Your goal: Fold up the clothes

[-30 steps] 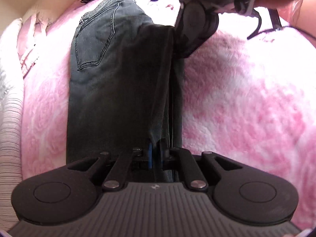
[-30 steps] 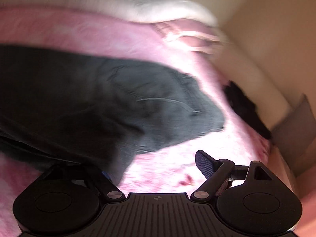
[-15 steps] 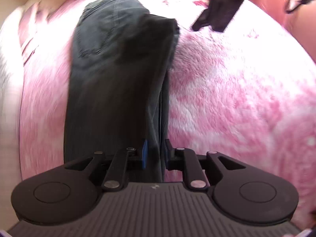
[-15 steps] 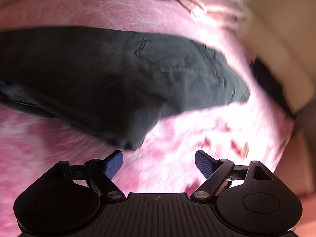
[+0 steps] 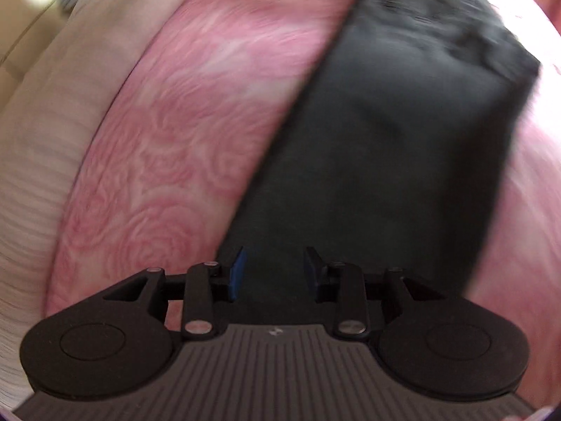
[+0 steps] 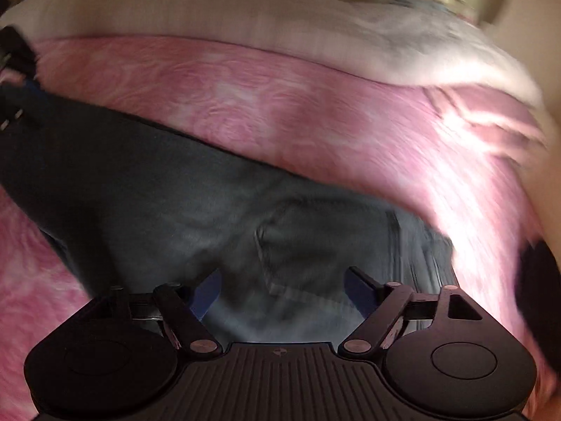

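Dark grey jeans [image 5: 385, 147] lie folded lengthwise on a pink fluffy blanket [image 5: 196, 133]. My left gripper [image 5: 275, 270] hovers over one end of them, its blue-padded jaws parted with only the flat cloth showing between them. In the right wrist view the jeans [image 6: 196, 210] stretch from the left edge to the waist end with a back pocket [image 6: 315, 245]. My right gripper [image 6: 282, 287] stands wide open right above that pocket area, holding nothing. The left gripper [image 6: 21, 80] shows at the far left edge of that view. Both views are motion-blurred.
A cream ribbed bedcover [image 5: 45, 161] borders the blanket. White and pink bedding [image 6: 438, 45] is heaped at the back. A black item [image 6: 536, 280] lies at the right edge of the right wrist view.
My left gripper opened and let go of the jeans, then swung to the right end of them. My right gripper moved in over the waist, staying open.
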The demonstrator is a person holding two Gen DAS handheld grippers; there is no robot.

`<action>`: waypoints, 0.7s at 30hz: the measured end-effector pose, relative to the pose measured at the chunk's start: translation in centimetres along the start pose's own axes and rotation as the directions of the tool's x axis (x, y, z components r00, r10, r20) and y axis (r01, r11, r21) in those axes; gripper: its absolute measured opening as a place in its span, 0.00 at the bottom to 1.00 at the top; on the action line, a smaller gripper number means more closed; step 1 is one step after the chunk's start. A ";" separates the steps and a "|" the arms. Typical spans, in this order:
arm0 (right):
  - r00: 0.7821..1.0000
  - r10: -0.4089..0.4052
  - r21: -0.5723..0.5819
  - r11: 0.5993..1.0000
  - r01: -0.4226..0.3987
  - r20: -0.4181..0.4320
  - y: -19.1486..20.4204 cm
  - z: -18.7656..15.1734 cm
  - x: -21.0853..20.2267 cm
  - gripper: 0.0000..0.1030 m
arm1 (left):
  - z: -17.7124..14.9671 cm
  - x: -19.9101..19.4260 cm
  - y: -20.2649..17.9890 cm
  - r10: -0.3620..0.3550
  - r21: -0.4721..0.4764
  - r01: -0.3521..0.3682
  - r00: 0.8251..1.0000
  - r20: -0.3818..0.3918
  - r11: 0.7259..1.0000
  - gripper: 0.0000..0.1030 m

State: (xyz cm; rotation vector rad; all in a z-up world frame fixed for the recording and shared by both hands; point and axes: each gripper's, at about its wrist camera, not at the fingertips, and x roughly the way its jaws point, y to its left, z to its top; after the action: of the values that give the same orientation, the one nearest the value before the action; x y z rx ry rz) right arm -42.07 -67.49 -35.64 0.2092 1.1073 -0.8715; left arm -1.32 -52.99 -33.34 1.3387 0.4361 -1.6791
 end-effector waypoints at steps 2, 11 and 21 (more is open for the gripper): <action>0.998 0.059 -0.096 0.994 -0.060 -0.021 -2.3 1.6 3.4 0.63 | 0.4 1.5 1.1 -0.022 -0.058 0.022 1.000 0.001 0.998 0.30; 0.954 0.257 -0.464 0.833 -0.301 -0.158 -7.9 6.8 14.6 0.58 | 1.4 3.9 2.4 -0.056 -0.081 0.054 0.998 -0.021 0.995 0.19; 0.932 0.293 -0.416 0.835 -0.359 -0.215 -9.7 8.1 17.3 0.04 | 2.7 3.0 2.7 -0.008 -0.023 0.007 0.998 -0.061 1.000 0.00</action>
State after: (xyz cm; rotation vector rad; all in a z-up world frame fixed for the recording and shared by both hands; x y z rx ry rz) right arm -40.40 -87.14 -44.01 0.0697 1.3304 -0.2789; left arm -0.66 -57.64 -34.45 1.3761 0.4946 -1.6382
